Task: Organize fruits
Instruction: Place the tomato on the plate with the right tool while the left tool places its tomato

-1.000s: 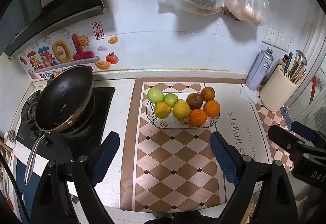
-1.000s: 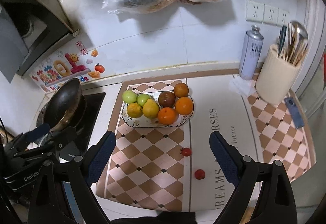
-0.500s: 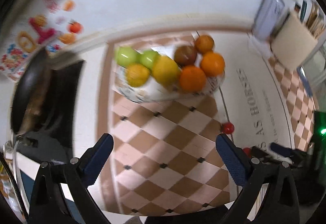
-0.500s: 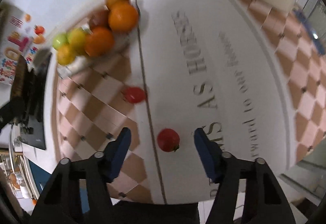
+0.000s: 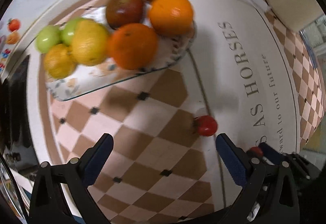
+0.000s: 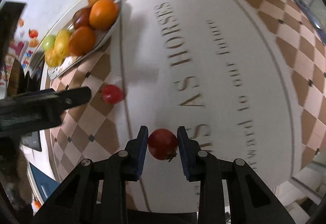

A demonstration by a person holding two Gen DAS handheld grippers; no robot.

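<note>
Checkered counter mat (image 5: 154, 142) carried the fruit plate (image 5: 85, 83); near it, right gripper (image 6: 163, 142) pads flanked one cherry tomato (image 6: 162, 143), contact unclear, while left gripper (image 5: 163, 154) gaped beside another cherry tomato (image 5: 206, 125).

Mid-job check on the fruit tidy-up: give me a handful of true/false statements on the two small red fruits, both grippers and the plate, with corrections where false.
1. The right gripper has a small red fruit between its fingers. True; the pads sit right at its sides.
2. The left gripper is shut on the other red fruit. False: it is wide open, and that fruit lies on the mat just ahead of its right finger.
3. Both red fruits are already on the plate. False: both are off it, on the mat.
4. The plate holds oranges, green and yellow fruits and one dark reddish fruit. True.
5. The plate stands on the checkered part of the mat. True.
</note>
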